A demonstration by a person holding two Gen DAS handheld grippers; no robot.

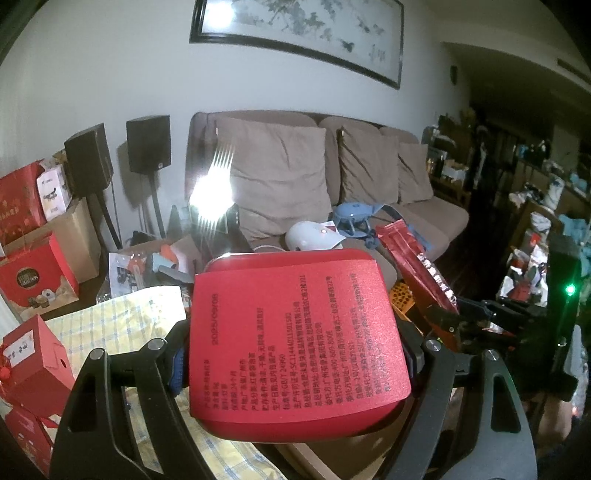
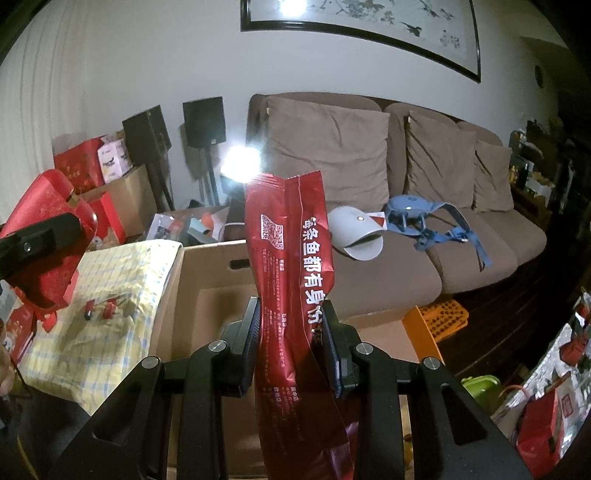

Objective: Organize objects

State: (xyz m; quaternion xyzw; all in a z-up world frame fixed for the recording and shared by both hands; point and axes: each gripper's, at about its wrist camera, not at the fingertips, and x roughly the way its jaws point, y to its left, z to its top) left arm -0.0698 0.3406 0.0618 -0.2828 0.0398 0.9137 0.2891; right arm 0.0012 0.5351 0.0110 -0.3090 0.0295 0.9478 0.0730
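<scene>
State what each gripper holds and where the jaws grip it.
Left gripper: red tin, clamped across its sides. Right gripper: red foil packet, pinched around its middle.

The tin sits between the left gripper's fingers; the foil pouch stands between the right gripper's, above the cardboard box; behind, the sofa carries a cap.

a home living room; a brown sofa with cushions at centre; a framed painting above; speakers upper left
</scene>
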